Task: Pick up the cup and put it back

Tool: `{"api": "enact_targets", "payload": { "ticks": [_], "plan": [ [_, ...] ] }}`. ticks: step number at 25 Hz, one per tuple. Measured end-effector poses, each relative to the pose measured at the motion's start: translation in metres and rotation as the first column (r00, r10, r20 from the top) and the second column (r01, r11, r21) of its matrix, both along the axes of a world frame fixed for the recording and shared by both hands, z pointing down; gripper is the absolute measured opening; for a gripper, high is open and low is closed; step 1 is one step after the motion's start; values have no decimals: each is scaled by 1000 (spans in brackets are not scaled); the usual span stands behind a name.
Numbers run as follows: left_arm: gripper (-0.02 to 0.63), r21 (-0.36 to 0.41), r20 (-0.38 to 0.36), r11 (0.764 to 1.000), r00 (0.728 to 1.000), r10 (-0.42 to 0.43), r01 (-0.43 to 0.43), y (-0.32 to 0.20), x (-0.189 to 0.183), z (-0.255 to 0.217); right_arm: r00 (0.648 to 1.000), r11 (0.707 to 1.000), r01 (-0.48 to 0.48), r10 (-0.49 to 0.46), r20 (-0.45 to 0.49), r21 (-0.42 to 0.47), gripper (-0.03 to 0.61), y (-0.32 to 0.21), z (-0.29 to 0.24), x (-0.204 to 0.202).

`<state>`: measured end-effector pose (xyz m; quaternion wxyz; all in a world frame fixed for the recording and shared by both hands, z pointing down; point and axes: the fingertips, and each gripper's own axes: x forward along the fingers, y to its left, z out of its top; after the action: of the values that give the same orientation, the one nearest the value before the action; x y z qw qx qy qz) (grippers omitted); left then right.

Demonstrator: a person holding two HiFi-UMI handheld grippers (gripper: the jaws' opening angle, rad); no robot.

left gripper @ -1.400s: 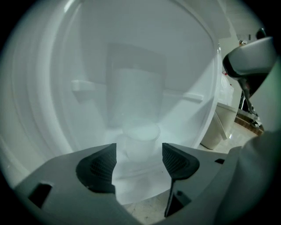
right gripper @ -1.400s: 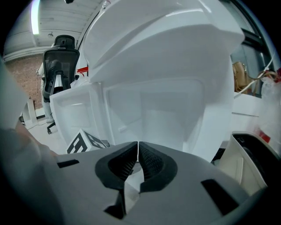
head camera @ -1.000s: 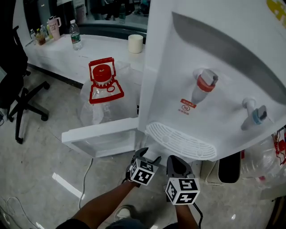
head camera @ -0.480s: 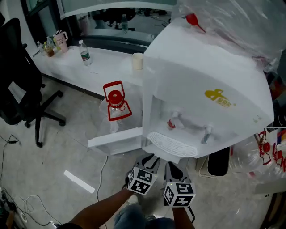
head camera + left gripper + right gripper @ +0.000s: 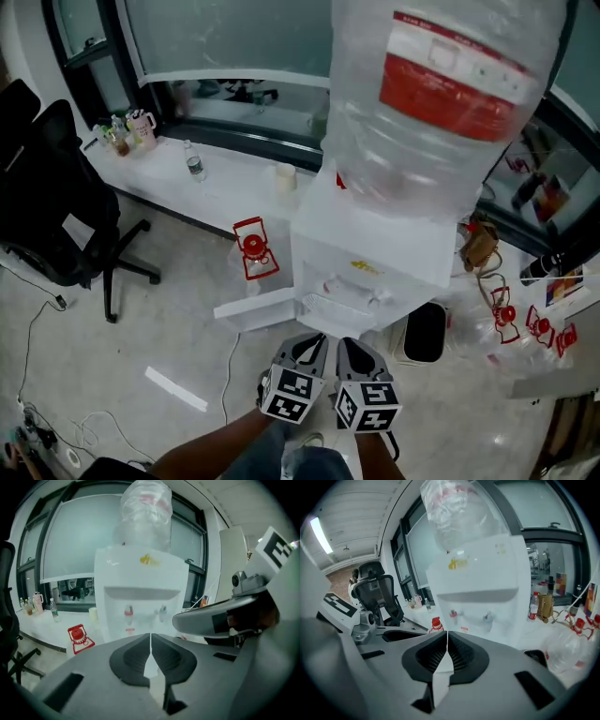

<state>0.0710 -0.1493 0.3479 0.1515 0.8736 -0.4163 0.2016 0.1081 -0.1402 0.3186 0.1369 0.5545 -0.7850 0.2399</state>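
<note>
As both pairs of jaws stand empty, the item is entered as not yet in hand.

Item: cup [image 5: 285, 176], cream, plain-sided, upright on the white tabletop [image 5: 220, 187] under the window. It stands just left of the water dispenser [image 5: 361, 248] and well apart from either gripper.

Left gripper [image 5: 150, 638]: jaws have just been closing and are pressed together with nothing between them.

Right gripper [image 5: 447, 639]: jaws likewise together, empty.

Handling, by estimate: small and probably light. The material is too far off to tell, so treat it as either a thin wall that may dent or a glazed one that may slip. Contents are not visible, so keep it upright.

Recommended hold: across the side wall at mid-height, with the jaws first spread wider than the body, then a moderate squeeze.
</note>
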Motion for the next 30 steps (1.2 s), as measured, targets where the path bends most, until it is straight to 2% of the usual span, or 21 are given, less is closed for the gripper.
{"api": "enact_targets", "payload": {
  "ticks": [5,11,18,30],
  "plan": [
    [14,45,-57,998,998,-41,43,24,9,-104,1000,998,11,-11,12,63,21,21,-92,6],
    [11,74,-99,992,991,-90,97,53,10,-177,999,989,45,-44,-9,140,21,49,-164,10],
    [11,100,-85,990,992,-94,102,83,9,-205,997,983,72,-65,-47,167,21,84,-185,4],
    [11,109,-69,989,993,-94,101,108,16,-208,997,979,73,-66,-39,193,21,105,-195,11]
  ]
}}
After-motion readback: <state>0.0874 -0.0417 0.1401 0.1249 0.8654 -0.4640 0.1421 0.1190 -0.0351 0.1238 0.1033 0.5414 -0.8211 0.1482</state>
